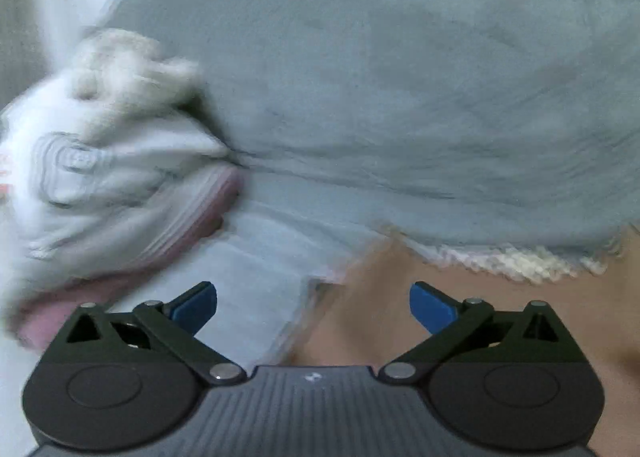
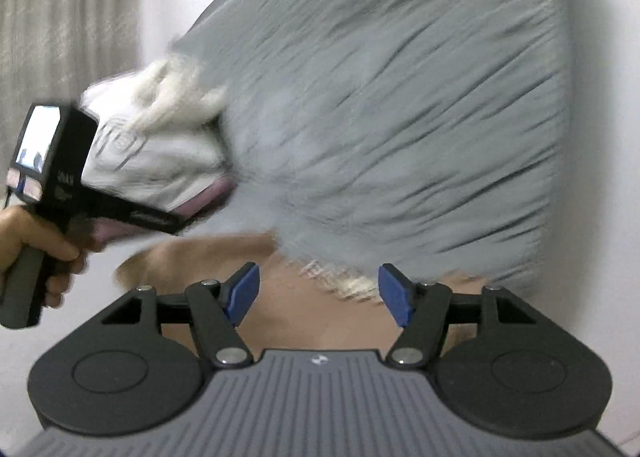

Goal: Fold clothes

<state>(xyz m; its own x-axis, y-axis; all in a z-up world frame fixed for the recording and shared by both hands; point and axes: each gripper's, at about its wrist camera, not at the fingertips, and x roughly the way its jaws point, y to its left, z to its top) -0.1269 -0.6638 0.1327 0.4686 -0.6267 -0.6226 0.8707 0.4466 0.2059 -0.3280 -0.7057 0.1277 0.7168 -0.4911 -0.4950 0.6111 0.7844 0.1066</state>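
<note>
A tan garment (image 1: 460, 321) with a white fluffy edge (image 1: 520, 263) lies flat on the grey bed (image 1: 400, 77). My left gripper (image 1: 314, 307) hovers over the garment's left border, wide open, with nothing between its blue pads (image 1: 196, 307). A pale blue-white cloth (image 1: 256, 281) lies beside the tan garment, under the left pad. In the right wrist view my right gripper (image 2: 320, 295) stands open above the same tan garment (image 2: 288, 309), close to its fluffy edge (image 2: 356, 287), and its pads touch nothing. Both views are blurred.
A heap of white clothes with a fluffy piece and a pink hem (image 1: 112, 161) sits at the left on the bed (image 2: 400, 117). A hand (image 2: 32, 245) holds the left tool's body (image 2: 38, 161) in front of that heap (image 2: 160, 145). A curtain (image 2: 60, 17) hangs behind.
</note>
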